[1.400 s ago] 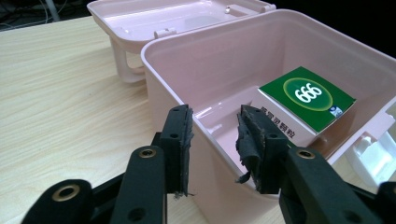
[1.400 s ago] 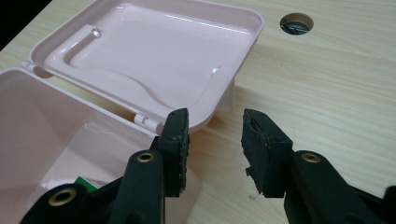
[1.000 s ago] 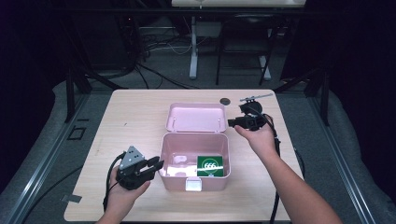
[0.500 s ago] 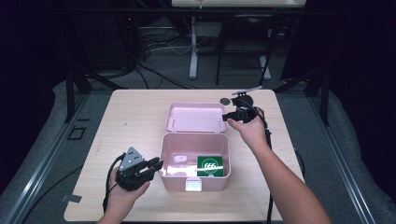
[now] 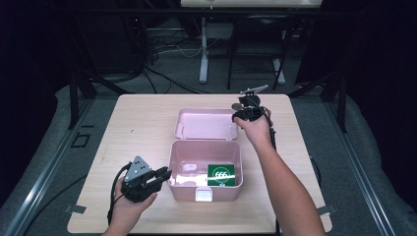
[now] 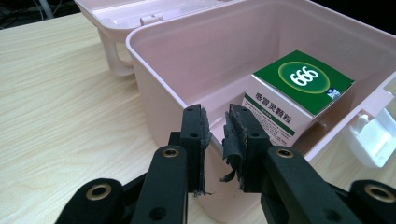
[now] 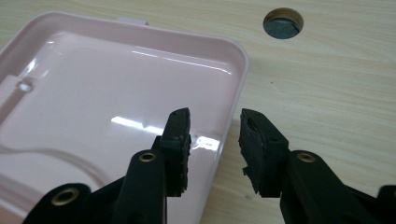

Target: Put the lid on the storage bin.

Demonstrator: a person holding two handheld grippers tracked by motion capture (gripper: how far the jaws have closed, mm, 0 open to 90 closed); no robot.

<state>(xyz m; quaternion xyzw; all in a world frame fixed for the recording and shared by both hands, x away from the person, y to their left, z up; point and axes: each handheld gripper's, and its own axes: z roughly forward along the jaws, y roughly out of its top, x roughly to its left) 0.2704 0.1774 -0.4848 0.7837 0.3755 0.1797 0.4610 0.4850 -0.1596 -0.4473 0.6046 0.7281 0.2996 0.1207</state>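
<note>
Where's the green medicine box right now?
In the high view, the green medicine box stands inside the open pink case, in its front right corner near the white latch.

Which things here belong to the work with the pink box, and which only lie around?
In the job:
- box, left gripper clamped on its wall
- lid, its edge between the open jaws of the right gripper
- green carton inside the box

Lying about:
- table hole
- cables on the floor

Glossy pink plastic box point(image 5: 205, 169), matt wood-grain table point(image 5: 137, 128)
</note>
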